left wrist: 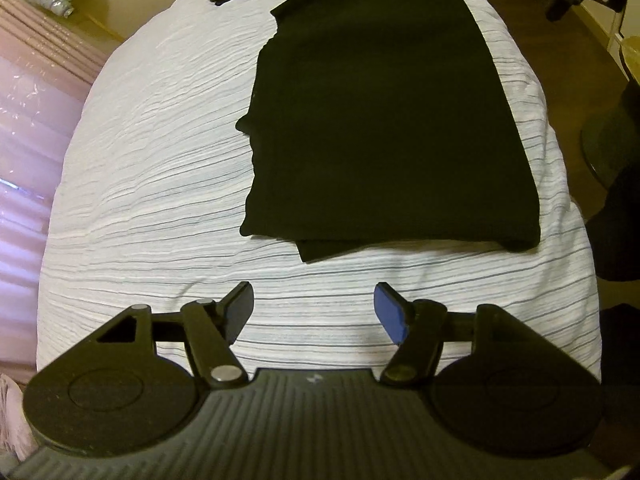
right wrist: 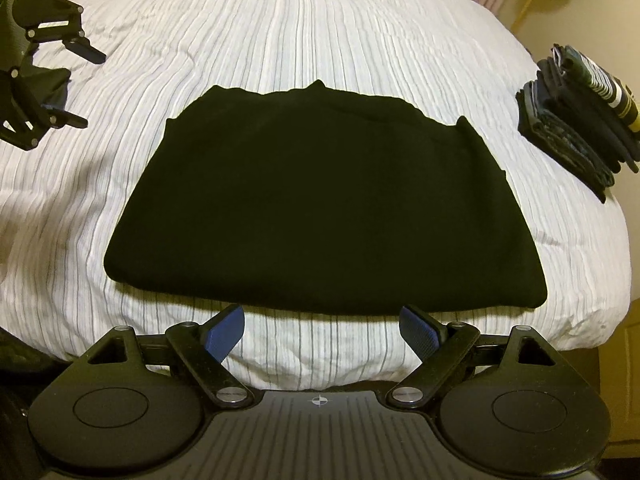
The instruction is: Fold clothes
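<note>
On the left side of the bed point(right wrist: 320, 20), our left gripper point(right wrist: 76, 84) hovered over the striped white cover with its jaws apart and nothing between them, well away from the garment. Moving right, the black garment point(right wrist: 320, 200) lay flat in the middle of the bed, already folded into a compact block, though 1 lower layer poked out from under its near edge in the left wrist view. Our right gripper point(right wrist: 322, 330) sat just short of that near folded edge, jaws wide and empty, touching no cloth that we could see. Farther right, a stack of folded clothes point(right wrist: 576, 120) stood near the bed's edge.

We judged the main risk to be pinching only the top layer at the next grasp: the block would then peel open and the loose layer beneath would drag out. Carrying it 1-handed toward the stack could let it sag, and a careless landing might tip the stack off the edge.
</note>
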A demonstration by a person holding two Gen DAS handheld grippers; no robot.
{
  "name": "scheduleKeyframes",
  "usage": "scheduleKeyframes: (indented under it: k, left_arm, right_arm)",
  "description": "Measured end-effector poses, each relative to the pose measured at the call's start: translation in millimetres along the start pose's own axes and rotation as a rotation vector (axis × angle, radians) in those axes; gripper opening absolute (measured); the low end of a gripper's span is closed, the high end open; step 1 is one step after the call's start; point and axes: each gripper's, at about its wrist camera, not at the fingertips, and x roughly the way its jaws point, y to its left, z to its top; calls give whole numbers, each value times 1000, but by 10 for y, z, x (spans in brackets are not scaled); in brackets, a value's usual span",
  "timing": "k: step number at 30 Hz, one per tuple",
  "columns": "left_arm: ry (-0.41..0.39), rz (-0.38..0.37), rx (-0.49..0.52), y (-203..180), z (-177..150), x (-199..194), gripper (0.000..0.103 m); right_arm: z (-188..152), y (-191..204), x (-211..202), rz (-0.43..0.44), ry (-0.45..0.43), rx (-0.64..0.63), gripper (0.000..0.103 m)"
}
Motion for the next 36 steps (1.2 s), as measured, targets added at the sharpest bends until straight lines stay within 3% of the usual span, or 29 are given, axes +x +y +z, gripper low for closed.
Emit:
scheduleKeyframes:
  k: [5,9,15,21,28,30,36]
  left_arm:
    - [-23,0,66,-47,-56,59,63]
    - [-79,12,184,-122,-169,150,63]
    - [-113,-11,391,-237,-293,382,63]
    - [-138,-28,460,-222,-227,473,64]
    - [-154,-12,481,-225,-213,546,70]
    - [-169,6,513,-242,-252,580,76]
    - [-231,19,610,-325,-446,835,77]
  right_arm:
    - [31,109,28,38,-1,-25,87]
    - [39,322,90,98,0,-71,87]
    - [-43,875,360,162,0,-263,87]
    - [-7,949,584,244,70,-175,87]
    - [32,876,630,201,77,-184,87]
    - [4,913,652,152,70,-255,87]
    - [-160,1239,844,32,11,-505,87]
